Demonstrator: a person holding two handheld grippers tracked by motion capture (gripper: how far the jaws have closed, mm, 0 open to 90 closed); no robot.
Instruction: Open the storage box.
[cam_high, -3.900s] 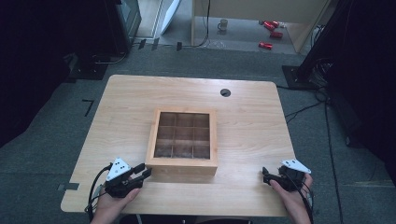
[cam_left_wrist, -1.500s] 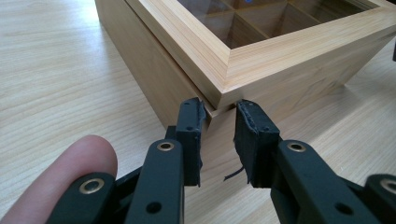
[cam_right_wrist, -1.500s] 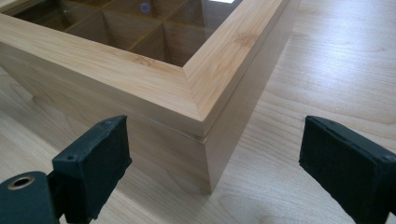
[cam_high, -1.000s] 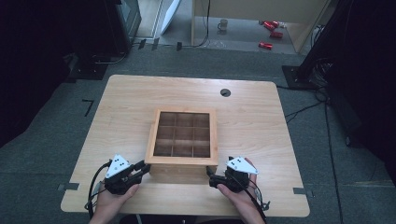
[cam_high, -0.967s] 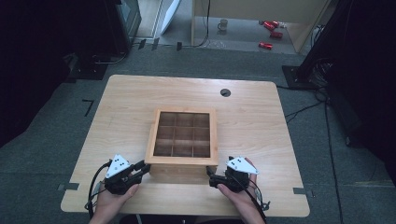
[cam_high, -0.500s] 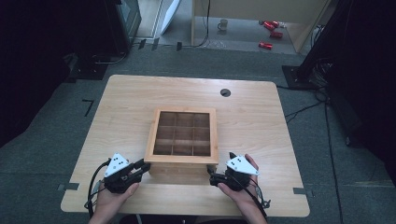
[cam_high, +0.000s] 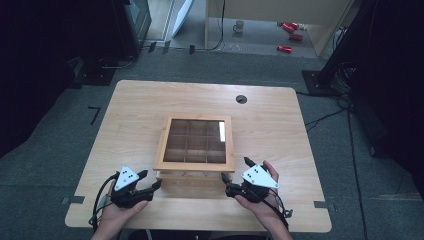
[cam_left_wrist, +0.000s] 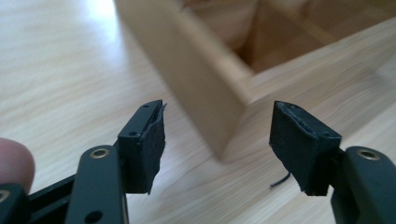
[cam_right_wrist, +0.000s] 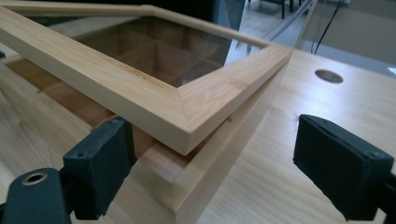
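Right gripper (cam_right_wrist: 205, 163), jaws spread, straddles the near right corner of the raised glass-paned wooden lid (cam_right_wrist: 140, 88) (left gripper (cam_left_wrist: 217, 144) has just opened, empty) above the compartmented wooden box (cam_high: 192, 182)

Left gripper (cam_high: 150, 186) just opening, right gripper (cam_high: 226, 181) open

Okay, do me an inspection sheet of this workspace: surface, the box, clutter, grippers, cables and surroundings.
Surface: light wooden table, with a round cable hole near the far edge.
Job's things: wooden box with square compartments; its glass-paned lid is raised at the near edge.
Clutter: nothing seen on the table.
Grippers: left gripper at the box's near left corner, jaws just opened, nothing between the pads; right gripper open, jaws astride the near right corner below the lid.
Cables: black leads trail from both grippers; more lie on the floor.
Surroundings: grey floor, mug and red items beyond.
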